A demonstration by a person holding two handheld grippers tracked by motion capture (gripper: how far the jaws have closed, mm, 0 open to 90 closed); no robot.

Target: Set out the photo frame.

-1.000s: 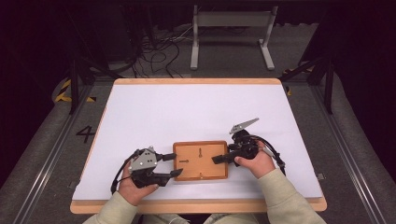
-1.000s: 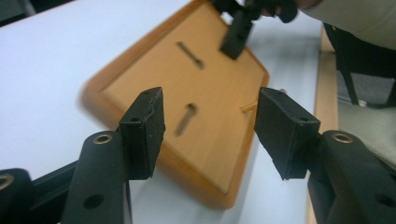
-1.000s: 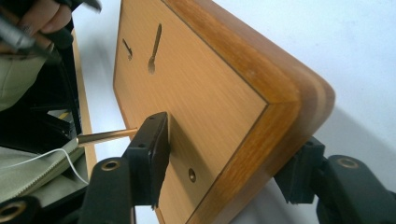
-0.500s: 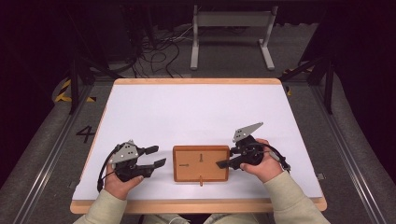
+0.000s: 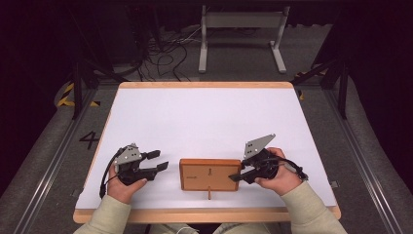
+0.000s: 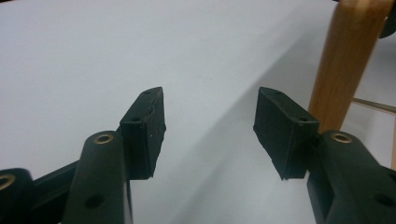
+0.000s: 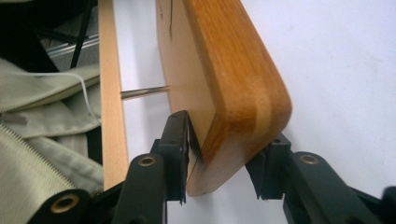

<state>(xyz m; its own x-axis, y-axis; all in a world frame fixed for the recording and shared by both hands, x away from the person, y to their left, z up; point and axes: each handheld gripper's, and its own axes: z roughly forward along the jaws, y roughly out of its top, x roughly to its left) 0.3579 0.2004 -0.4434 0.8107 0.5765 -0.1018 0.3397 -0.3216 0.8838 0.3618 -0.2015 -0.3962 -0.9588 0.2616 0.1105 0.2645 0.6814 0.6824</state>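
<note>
Right gripper (image 5: 237, 175) closing on the board (image 5: 208, 174)'s right end; left gripper (image 5: 159, 161), wide and empty, lies left of it

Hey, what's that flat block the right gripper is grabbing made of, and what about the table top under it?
The block looks like solid wood with a smooth, warm orange-brown varnish: grain streaks, rounded edges and a paler glued band show in the right gripper view. A thin metal-looking pin sticks from its side. The table top seems a matte white sheet or laminate, edged in pale wood.
</note>
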